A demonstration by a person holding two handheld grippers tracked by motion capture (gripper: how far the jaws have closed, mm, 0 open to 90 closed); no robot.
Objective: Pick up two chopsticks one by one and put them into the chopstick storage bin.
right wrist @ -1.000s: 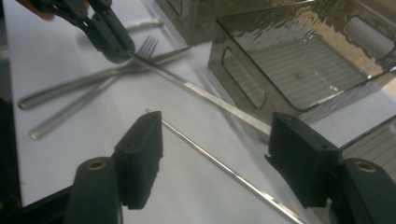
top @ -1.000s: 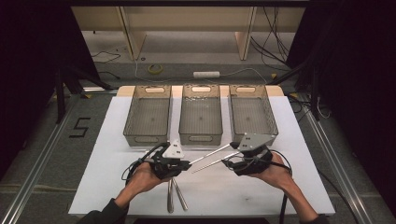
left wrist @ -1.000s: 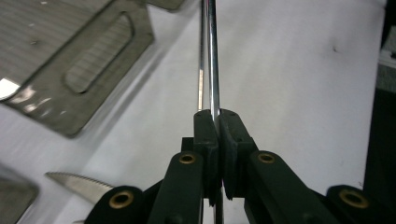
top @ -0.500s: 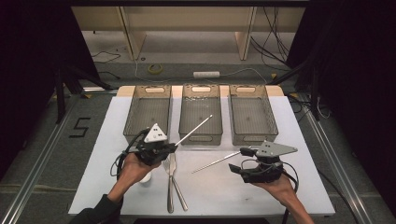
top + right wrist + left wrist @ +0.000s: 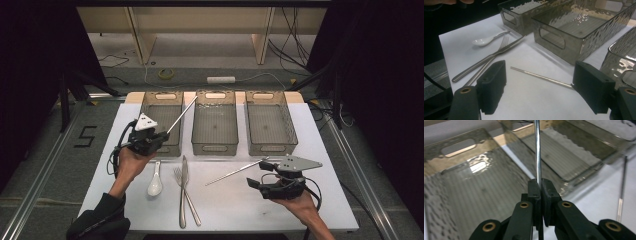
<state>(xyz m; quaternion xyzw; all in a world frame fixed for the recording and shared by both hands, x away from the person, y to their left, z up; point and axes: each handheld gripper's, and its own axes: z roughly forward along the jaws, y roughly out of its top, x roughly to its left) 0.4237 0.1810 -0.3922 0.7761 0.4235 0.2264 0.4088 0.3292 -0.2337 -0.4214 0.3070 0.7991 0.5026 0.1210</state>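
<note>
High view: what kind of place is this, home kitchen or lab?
Likely a lab recording rig, not a kitchen: a white table ringed by black curtains, loose cables and a power strip on the floor, metal floor rails.

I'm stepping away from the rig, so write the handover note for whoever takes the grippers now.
Left gripper: shut on a metal chopstick, held over the left bin, not yet dropped.
Right gripper: open, its jaws have just been opening; the second chopstick lies on the white mat between them, released.
Middle bin and right bin are empty.
Spoon, fork and knife lie on the mat, unsorted.
Left: probably drop this chopstick, then bin the rest.
</note>
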